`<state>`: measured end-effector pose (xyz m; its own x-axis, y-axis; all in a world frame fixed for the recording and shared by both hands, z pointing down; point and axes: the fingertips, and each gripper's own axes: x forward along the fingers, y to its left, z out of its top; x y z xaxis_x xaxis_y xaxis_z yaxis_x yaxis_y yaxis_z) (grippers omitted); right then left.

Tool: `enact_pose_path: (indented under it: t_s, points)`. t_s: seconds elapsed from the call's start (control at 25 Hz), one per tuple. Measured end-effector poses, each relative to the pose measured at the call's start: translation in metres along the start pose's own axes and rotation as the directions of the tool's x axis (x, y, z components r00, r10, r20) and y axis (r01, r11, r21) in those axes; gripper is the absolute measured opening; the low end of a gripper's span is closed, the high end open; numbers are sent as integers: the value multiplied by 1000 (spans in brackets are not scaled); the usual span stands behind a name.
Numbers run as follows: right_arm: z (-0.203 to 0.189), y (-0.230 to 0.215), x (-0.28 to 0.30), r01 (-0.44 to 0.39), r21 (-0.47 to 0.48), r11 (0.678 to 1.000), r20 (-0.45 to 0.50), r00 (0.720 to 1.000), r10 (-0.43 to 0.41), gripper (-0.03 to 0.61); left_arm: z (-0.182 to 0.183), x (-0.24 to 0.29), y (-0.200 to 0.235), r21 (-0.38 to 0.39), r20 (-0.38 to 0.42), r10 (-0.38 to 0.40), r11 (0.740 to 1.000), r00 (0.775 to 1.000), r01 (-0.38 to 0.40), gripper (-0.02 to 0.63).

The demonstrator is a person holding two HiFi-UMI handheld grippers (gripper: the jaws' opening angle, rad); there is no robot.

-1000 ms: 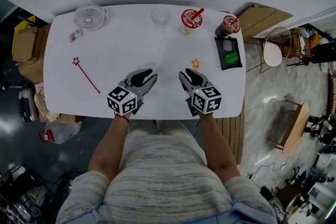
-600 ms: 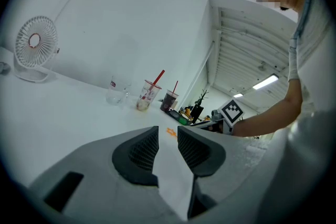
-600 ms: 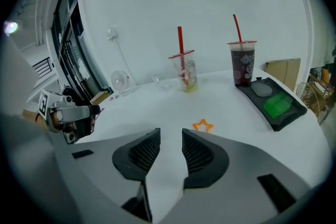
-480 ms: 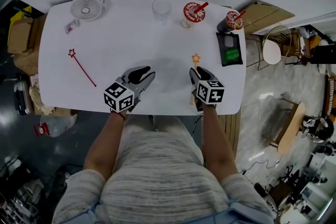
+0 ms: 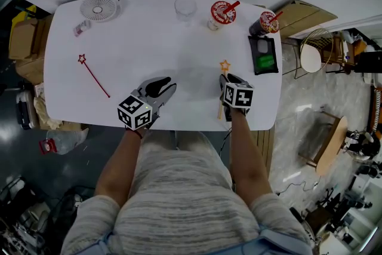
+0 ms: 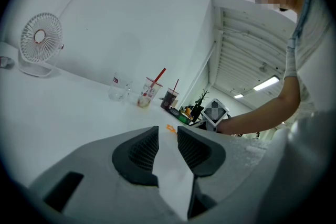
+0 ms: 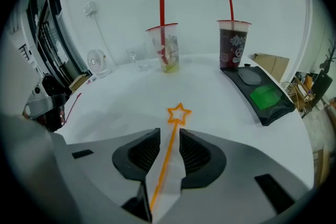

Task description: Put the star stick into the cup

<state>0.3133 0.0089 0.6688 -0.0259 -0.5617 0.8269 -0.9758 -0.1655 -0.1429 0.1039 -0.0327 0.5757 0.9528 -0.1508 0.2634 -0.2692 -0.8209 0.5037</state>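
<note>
The orange star stick (image 7: 167,155) lies flat on the table (image 5: 137,39), its shaft between the parted, unclamped jaws of the right gripper (image 7: 169,137). The left gripper (image 6: 168,135) gapes empty. The cup (image 5: 185,9) stands well apart, by the far edge.

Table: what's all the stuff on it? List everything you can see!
Table: 1, white, centre.
Fan: 1, white, far-left corner.
Small thing: 1, unclear, by fan.
Red stick: 1, red, left side.
Orange stick: 1, orange, between jaws of right gripper.
Glass: 1, clear, far edge.
Light cup: 1, red straw, beside glass.
Dark cup: 1, red straw, far-right corner.
Tray: 1, black, right edge.
Left gripper: 1, grey, open, empty.
Right gripper: 1, grey, open.
</note>
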Motion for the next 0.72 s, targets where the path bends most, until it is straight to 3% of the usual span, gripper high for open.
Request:
enact_pose_path:
  t_s: [0.36, 0.72]
  points:
    - [-1, -7, 7, 84, -22, 996, -48, 995, -85, 91, -1, -4, 6, -13, 2, 8, 1000, 1000, -8, 121]
    - [0, -3, 9, 147, -126, 981, -67, 985, -156, 69, -1, -2, 10, -20, 3, 3, 1000, 1000, -3, 121]
